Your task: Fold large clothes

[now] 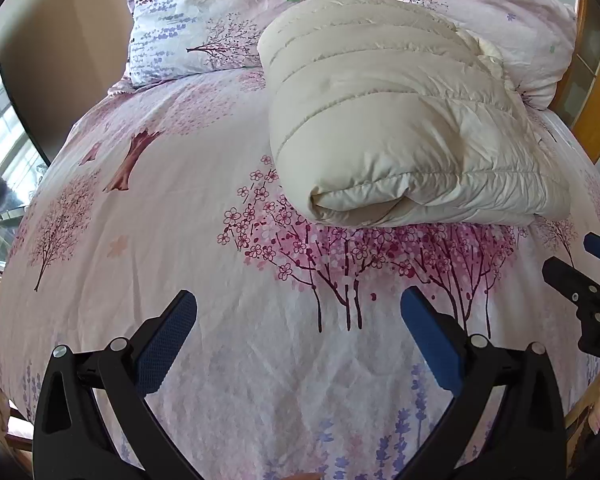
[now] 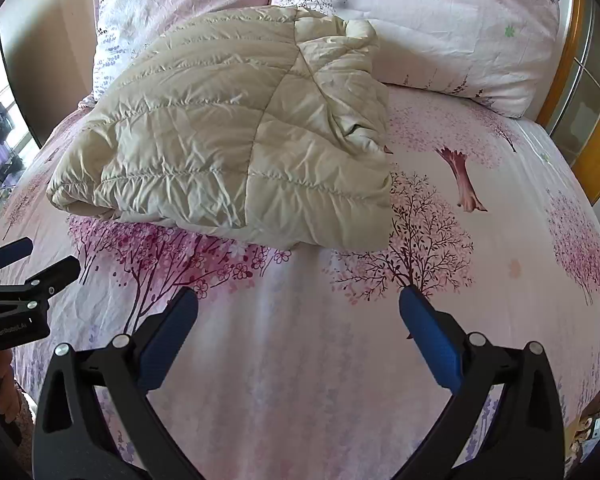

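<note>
Here the bed (image 1: 180,240) carries the cream puffer jacket (image 1: 396,128), folded into a bundle near the pillows (image 2: 440,32), long axis crosswise. Both the left gripper (image 1: 298,312) and right gripper (image 2: 298,308) hover short of it, jaws wide, empty; neither looks clearly nearer.

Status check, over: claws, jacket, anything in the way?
Left claw open, empty. Right claw open, empty. Cream puffer jacket folded on the bedspread, untouched. Nothing in the way.
</note>
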Motion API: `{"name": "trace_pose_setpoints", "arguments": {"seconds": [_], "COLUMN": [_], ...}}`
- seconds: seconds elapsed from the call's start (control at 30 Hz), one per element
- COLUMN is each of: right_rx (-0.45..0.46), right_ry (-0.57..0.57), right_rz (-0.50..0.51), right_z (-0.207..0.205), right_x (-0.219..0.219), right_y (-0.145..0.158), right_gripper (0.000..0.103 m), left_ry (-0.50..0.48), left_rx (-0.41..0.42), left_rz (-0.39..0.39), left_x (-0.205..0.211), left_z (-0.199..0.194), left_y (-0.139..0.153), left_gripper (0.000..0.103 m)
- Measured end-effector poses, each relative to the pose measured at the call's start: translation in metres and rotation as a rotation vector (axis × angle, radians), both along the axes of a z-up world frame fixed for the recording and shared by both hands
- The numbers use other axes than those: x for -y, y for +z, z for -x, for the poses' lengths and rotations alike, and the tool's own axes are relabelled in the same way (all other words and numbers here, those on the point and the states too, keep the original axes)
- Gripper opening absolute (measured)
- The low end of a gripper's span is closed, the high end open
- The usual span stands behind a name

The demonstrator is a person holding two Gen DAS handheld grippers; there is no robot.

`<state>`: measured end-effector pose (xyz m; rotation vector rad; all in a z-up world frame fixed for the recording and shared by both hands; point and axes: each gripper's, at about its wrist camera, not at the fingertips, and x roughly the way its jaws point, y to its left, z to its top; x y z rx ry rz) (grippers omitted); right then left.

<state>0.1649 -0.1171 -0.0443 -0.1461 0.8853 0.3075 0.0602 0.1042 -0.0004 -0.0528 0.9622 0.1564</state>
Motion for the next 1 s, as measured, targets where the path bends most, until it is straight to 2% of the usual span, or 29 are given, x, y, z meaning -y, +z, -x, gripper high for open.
{"name": "trace_pose_setpoints", "arguments": {"seconds": [1.0], "right_rx": [-0.012], "right_ry": [0.001], "right_rz": [-0.002], "right_z": [-0.0010], "right_x": [-0.0026], "right_y": [-0.0047], "right_gripper": [0.101], "left_ry": [-0.003], "left_rx": [-0.006], "left_rz": [-0.003], "left_x": [0.0047], "left_z": [-0.0024], "left_y": [-0.0037], "left_gripper": [0.102]}}
